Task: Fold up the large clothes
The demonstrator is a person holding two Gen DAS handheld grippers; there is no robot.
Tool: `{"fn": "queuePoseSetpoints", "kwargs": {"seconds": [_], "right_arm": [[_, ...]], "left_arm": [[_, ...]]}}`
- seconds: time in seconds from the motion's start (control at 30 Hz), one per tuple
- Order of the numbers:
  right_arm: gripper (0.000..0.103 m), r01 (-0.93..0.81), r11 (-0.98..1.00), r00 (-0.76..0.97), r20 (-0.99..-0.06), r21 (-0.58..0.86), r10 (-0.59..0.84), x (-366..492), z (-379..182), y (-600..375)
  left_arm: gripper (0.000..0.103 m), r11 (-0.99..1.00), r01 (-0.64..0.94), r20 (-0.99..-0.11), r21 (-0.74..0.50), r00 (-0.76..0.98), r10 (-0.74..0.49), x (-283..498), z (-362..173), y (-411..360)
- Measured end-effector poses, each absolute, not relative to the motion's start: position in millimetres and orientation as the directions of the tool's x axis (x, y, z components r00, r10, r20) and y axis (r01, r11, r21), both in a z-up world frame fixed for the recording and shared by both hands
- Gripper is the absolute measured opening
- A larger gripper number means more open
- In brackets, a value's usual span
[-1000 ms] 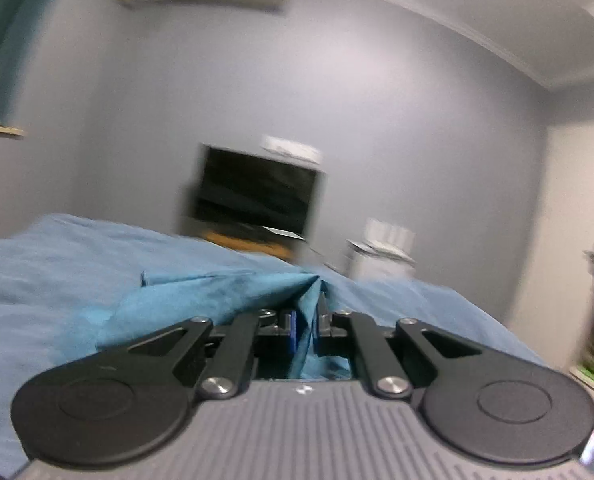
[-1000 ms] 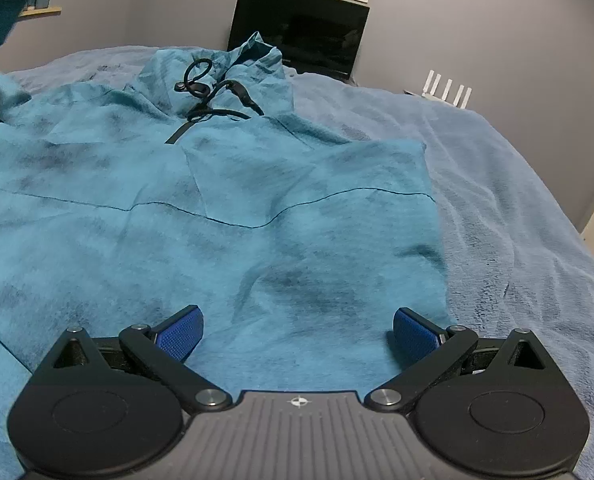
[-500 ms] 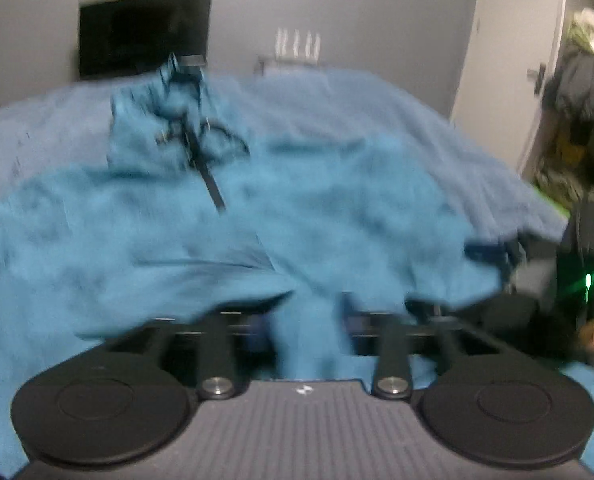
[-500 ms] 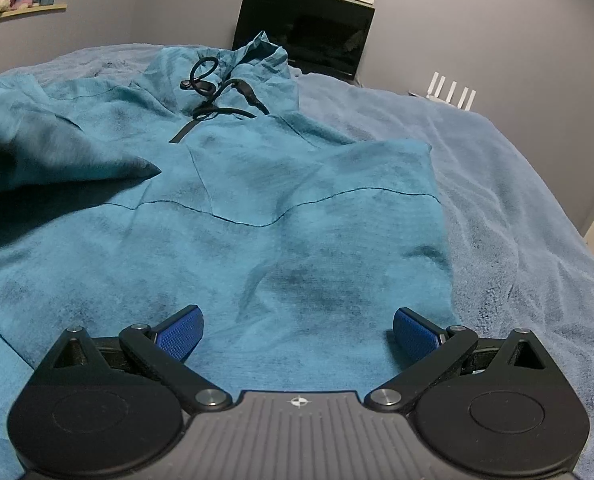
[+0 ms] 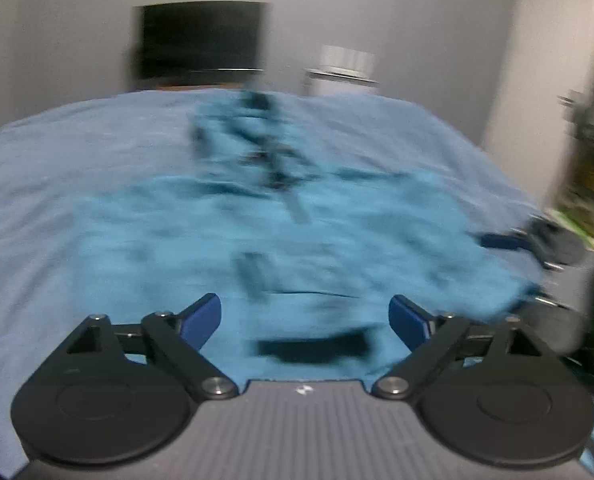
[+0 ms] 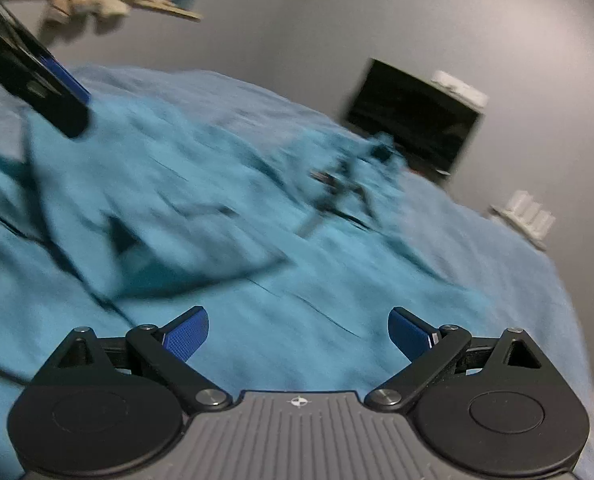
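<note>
Lying spread on the bed (image 5: 49, 168), the teal hoodie (image 5: 225, 248) has a sleeve folded across; the left tool (image 5: 305, 316) has just been opening, nothing between its jaws, the right tool (image 6: 299, 328) gapes empty, so regripping an edge likely comes next.

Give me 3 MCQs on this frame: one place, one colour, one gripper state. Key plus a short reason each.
1. Where does the hoodie lie?
A. on the bed
B. on the floor
C. on a hanger

2. What colour are the pads of the right gripper?
A. red
B. blue
C. white

3. How does the left gripper stand?
A. shut on a sleeve
B. shut and empty
C. open, nothing clamped

Key:
1 A, the teal garment is spread over the lighter blue bed cover.
2 B, both ribbed pads are blue.
3 C, the jaws have just been opening; the pads stand wide apart, with the fabric below them rather than pinched between them.
</note>
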State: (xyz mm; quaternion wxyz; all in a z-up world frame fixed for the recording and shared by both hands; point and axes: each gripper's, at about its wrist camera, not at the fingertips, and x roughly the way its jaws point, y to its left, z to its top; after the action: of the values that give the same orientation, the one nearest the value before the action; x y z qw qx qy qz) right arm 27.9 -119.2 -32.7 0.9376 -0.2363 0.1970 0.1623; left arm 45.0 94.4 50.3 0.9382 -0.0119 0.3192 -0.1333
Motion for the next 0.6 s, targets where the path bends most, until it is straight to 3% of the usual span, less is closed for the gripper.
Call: {"fn": "queuePoseSetpoints", "kwargs": {"seconds": [0.07,0.2,0.37,0.43,0.47,0.5,0.6], "right_arm": [[0.098,-0.462,0.803,0.845,-0.462,-0.376,0.27,27.3,-22.0,-95.1],[0.093,-0.521,0.669,0.838,-0.468,-0.53,0.281,29.8,-20.8,-34.9],[0.079,-0.572,0.583,0.796,-0.562,-0.577,0.225,49.6,-42.7,16.9],[0.06,-0.565,0.553,0.792,-0.591,-0.612,0.156,61.7,-58.5,26.9],[0.034,-0.541,0.55,0.806,-0.579,-0.637,0.123,65.6,-64.2,28.0],[0.019,-0.5,0.571,0.83,-0.549,-0.65,0.102,67.4,-66.5,24.8],[0.011,-0.451,0.696,0.849,-0.508,-0.558,0.143,68.9,-51.6,-0.5]], "left_arm": [[0.091,0.985,0.132,-0.593,-0.11,0.787,-0.172,50.8,47.4,115.4],[0.091,0.995,-0.032,-0.615,-0.095,0.788,-0.033,64.6,28.8,150.8],[0.091,0.986,-0.112,-0.677,-0.122,0.736,-0.001,83.0,1.4,180.5],[0.091,0.977,-0.136,-0.691,-0.162,0.723,-0.014,87.7,-6.4,192.5],[0.091,0.973,-0.141,-0.691,-0.184,0.722,-0.026,88.3,-8.1,197.5],[0.091,0.97,-0.141,-0.69,-0.2,0.723,-0.037,89.7,-9.8,200.4],[0.091,0.965,-0.147,-0.67,-0.216,0.742,-0.037,89.5,-8.4,205.4]]}}
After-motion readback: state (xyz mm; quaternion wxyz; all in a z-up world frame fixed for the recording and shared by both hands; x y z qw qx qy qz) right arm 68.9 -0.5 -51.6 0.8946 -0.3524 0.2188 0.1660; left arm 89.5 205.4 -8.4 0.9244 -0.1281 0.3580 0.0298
